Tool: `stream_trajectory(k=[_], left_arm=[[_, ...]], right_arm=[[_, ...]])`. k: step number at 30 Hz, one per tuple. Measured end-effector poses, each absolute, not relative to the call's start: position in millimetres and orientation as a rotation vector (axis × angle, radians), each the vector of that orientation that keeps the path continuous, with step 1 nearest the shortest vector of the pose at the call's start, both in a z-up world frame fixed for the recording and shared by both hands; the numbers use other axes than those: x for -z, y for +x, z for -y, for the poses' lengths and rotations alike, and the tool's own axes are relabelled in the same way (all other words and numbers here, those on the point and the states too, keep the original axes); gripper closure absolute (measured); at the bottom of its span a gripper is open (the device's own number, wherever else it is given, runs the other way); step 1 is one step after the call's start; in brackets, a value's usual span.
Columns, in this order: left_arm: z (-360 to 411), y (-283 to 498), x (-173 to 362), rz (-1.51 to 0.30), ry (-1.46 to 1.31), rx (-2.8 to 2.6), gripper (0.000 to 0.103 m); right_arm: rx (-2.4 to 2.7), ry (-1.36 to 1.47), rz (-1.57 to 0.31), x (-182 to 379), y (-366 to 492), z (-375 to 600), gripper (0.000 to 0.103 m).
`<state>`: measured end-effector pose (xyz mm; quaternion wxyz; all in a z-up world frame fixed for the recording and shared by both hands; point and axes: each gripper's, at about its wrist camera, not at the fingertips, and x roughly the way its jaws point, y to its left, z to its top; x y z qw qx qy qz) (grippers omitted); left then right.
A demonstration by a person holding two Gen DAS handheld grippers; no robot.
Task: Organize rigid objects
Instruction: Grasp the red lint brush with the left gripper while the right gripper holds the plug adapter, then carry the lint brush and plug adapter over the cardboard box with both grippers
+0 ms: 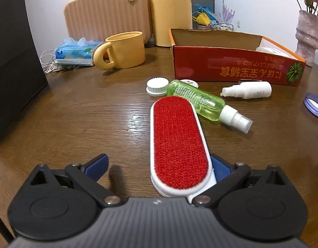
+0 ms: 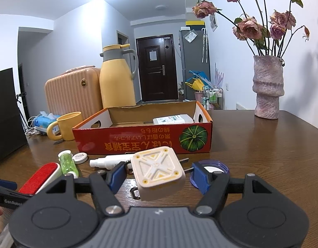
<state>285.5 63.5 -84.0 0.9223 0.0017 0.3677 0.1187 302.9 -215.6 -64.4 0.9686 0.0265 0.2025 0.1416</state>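
1. Rigid objects are seen scattered on a brown wooden table (image 1: 80, 111), just in front of an open red cardboard box (image 1: 231, 66) printed with a green pumpkin.
2. Toward the table's far left edge, a black box (image 1: 12, 62) is seen; next to it lie a blue tissue pack (image 1: 76, 51) and a yellow mug (image 1: 126, 49), with a ribbed peach case (image 1: 105, 14) and a yellow thermos jug (image 1: 171, 10) behind them.
3. A red-faced lint brush (image 1: 177, 142) in a white frame is shown lying flat between the fingers of the left gripper (image 1: 159, 165). The jaws stand wide; the right-hand blue pad touches the brush's side, while the left-hand pad stands clear of it.
4. Beyond the brush's far end, a white ribbed cap (image 1: 157, 86), a green spray bottle (image 1: 202, 101) and a white spray bottle (image 1: 248, 91) are seen lying on their sides.
5. A cream square device (image 2: 159, 171) with yellow trim is held off the table by the right gripper (image 2: 159, 175), clamped between the two blue pads at a middling width.
6. A white pack (image 2: 173, 119) lies inside the box at its right end.
7. A purple ring (image 2: 210, 165) lies just behind the right gripper.
8. Near the table's far right edge, a pink textured vase (image 2: 267, 86) of dried roses is seen.
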Motion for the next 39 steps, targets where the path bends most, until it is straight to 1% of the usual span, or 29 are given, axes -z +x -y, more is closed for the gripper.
stream_trajectory(k=[2,4,5,7,9,24,39], left_arm=[[-65.1,285.1,83.6,-0.75,-0.008,-0.238,0.005],[-66.5,283.9,82.4,-0.741,-0.027,-0.211,0.021],[-66.1,283.2,81.9,-0.737,-0.03,-0.199,0.025],[-63.3,282.3,81.8,-0.729,-0.032,-0.174,0.04],[-61.8,281.4,81.7,-0.722,-0.038,-0.153,0.046],[-68.0,280.0,79.0,-0.708,-0.074,-0.16,0.046],[-53.8,279.0,34.1,-0.614,-0.064,-0.131,0.046]], right_arm=[[-0.286,0.051,-0.413,65.0,303.3,215.1,0.035],[-0.286,0.048,-0.417,65.6,303.8,214.5,0.035],[-0.285,0.047,-0.418,65.8,304.0,214.3,0.035],[-0.284,0.045,-0.42,66.0,304.3,214.2,0.035],[-0.284,0.043,-0.425,66.7,305.2,213.9,0.035],[-0.284,0.039,-0.451,70.8,308.4,212.2,0.035],[-0.276,0.074,-0.406,55.4,307.5,217.1,0.035]])
